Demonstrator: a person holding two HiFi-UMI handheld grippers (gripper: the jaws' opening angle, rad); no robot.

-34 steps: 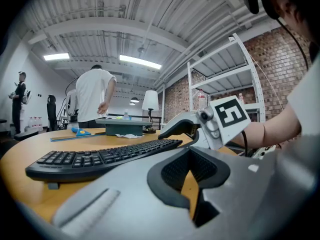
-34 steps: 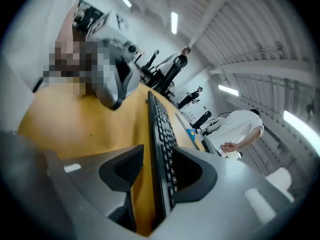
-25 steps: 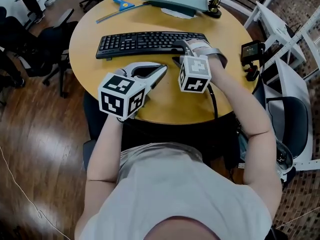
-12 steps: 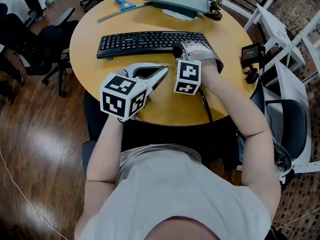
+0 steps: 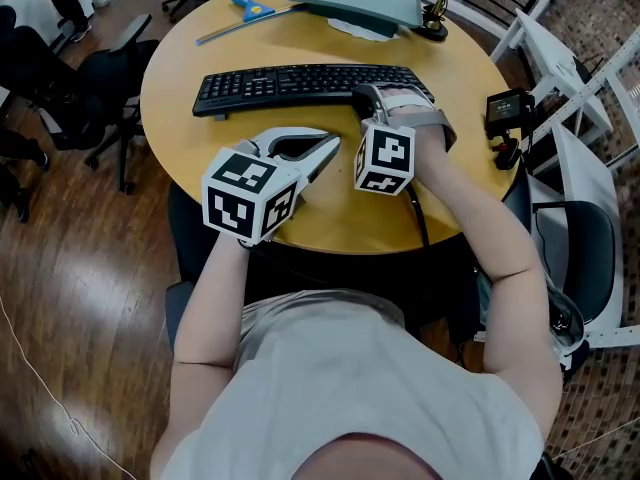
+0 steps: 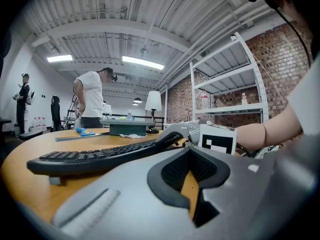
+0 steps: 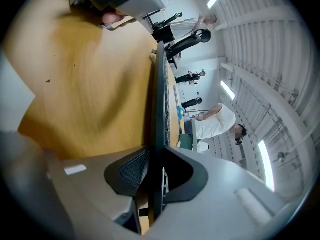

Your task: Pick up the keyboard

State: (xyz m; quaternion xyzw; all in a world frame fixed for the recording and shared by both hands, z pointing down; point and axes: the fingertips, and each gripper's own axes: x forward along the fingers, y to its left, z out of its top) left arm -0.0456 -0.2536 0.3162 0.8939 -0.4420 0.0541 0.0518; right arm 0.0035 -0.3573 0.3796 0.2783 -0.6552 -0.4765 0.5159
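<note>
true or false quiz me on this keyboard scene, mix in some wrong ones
1. The right gripper is shut on the right end of the keyboard. True.
2. The left gripper grips the keyboard too. False: it sits on the table beside the keyboard, on the person's side, jaws together and holding nothing.
3. The keyboard is white. False: it is black.
4. The table is round and wood-coloured. True.
5. A blue-handled tool lies on the table beyond the keyboard. True.
</note>
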